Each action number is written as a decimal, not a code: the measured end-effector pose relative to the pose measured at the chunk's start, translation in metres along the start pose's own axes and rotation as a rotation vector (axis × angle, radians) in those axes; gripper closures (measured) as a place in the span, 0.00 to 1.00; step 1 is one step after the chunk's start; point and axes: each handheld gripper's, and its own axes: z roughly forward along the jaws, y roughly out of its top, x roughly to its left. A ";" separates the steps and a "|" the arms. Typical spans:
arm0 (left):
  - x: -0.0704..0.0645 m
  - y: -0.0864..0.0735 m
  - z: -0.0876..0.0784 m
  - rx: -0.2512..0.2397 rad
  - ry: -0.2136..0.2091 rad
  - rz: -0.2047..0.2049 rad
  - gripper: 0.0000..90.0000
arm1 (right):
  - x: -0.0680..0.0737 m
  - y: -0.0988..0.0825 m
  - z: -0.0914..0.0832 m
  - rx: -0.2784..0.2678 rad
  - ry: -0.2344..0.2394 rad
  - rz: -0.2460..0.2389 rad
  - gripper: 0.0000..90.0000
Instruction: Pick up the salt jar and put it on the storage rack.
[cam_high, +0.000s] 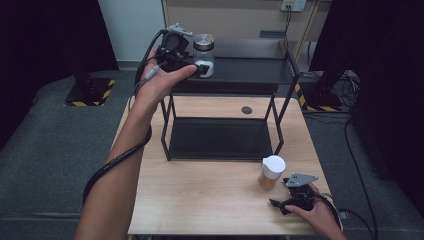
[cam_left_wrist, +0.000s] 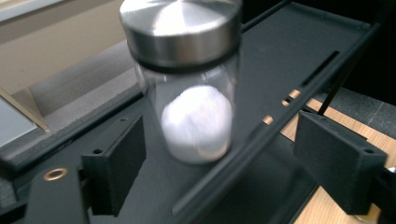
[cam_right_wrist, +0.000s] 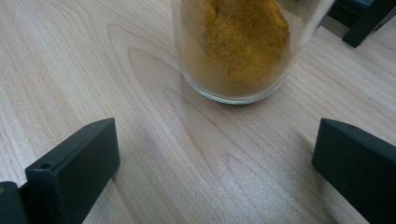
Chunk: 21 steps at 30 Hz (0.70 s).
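A glass jar (cam_high: 204, 50) with a metal lid and white powder inside stands on the top shelf (cam_high: 250, 67) of a black rack. My left gripper (cam_high: 200, 68) is held level at that shelf, open. In the left gripper view the jar (cam_left_wrist: 196, 121) stands just ahead of my left gripper (cam_left_wrist: 219, 154), and neither pad touches it. A white-lidded jar of yellow powder (cam_high: 271, 172) stands on the wooden table at the front right. My right gripper (cam_high: 280, 192) rests just behind it, open. In the right gripper view this jar (cam_right_wrist: 236, 51) stands ahead of my right gripper (cam_right_wrist: 215, 158).
The rack's lower shelf (cam_high: 220, 137) lies bare at the table's middle. A small dark round mark (cam_high: 246, 109) sits on the wooden table (cam_high: 200, 200) behind it. The rack's thin legs (cam_high: 166, 130) stand between the front of the table and its back.
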 end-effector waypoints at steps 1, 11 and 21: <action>-0.001 -0.004 -0.003 -0.007 -0.009 0.007 0.18 | 0.000 0.000 0.000 0.000 -0.001 0.001 0.02; -0.012 -0.031 -0.012 -0.029 -0.115 0.119 0.13 | 0.000 0.000 0.000 -0.001 0.000 0.003 0.02; -0.020 -0.055 0.012 -0.044 -0.236 0.220 0.08 | 0.000 0.000 0.000 0.000 0.002 0.003 0.02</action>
